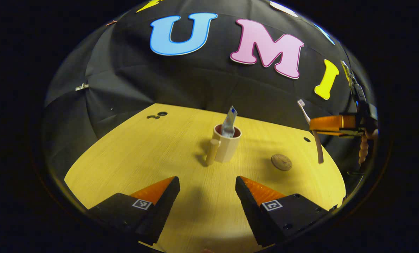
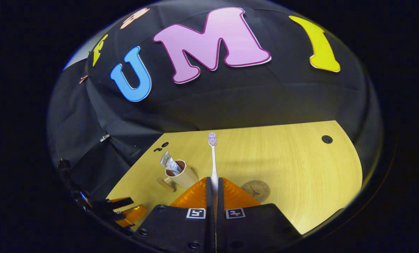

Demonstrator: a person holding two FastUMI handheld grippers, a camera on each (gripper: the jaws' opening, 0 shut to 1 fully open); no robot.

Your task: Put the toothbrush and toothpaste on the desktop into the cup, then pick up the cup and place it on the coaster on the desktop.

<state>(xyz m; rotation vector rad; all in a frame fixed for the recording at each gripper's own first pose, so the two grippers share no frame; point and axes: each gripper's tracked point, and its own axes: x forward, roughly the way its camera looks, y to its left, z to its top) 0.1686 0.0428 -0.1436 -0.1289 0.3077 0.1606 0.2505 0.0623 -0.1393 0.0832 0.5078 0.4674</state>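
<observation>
Pinching the toothbrush (image 2: pixel 213 158) upright, the right gripper (image 2: pixel 212 191) hangs above the desktop (image 2: pixel 301 165) right of the cup (image 1: pixel 227 144), which holds toothpaste (image 1: pixel 229 122) with unreadable print. The left gripper (image 1: pixel 207 191) is spread before the cup; the coaster (image 1: pixel 281 162) lies to its right.

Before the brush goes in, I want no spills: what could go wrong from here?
1. The right tool grips the toothbrush low on its handle, so the long free end may swing and miss the cup.
2. The toothpaste already leans in the cup's mouth; the brush could catch on it.
3. A knock could tip the cup, since nothing holds it: the left tool is open and apart from it.
</observation>
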